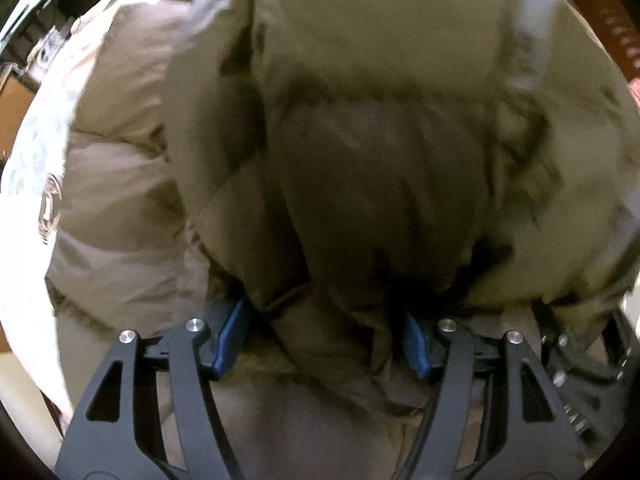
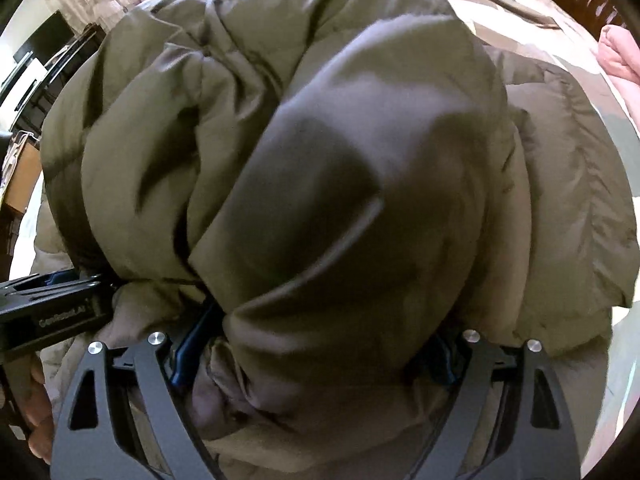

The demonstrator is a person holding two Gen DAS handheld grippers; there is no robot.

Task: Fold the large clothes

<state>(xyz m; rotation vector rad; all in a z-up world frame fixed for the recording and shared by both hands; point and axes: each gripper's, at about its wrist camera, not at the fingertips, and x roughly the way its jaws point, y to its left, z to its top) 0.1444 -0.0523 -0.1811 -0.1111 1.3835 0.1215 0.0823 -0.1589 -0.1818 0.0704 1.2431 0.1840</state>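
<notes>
Gripping olive puffer jacket [image 1: 360, 140], bunched, folded

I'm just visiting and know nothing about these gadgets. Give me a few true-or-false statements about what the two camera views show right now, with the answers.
1. The garment is an olive-green puffer jacket. True.
2. The left gripper hangs in empty air, well away from the fabric. False: a thick fold of the jacket sits between its blue fingertips.
3. The left gripper shows at the left edge of the right wrist view. True.
4. The jacket lies on a bare wooden floor. False: it lies on a light patterned bed cover.
5. A pink blanket lies at the right edge of the right wrist view. True.
</notes>
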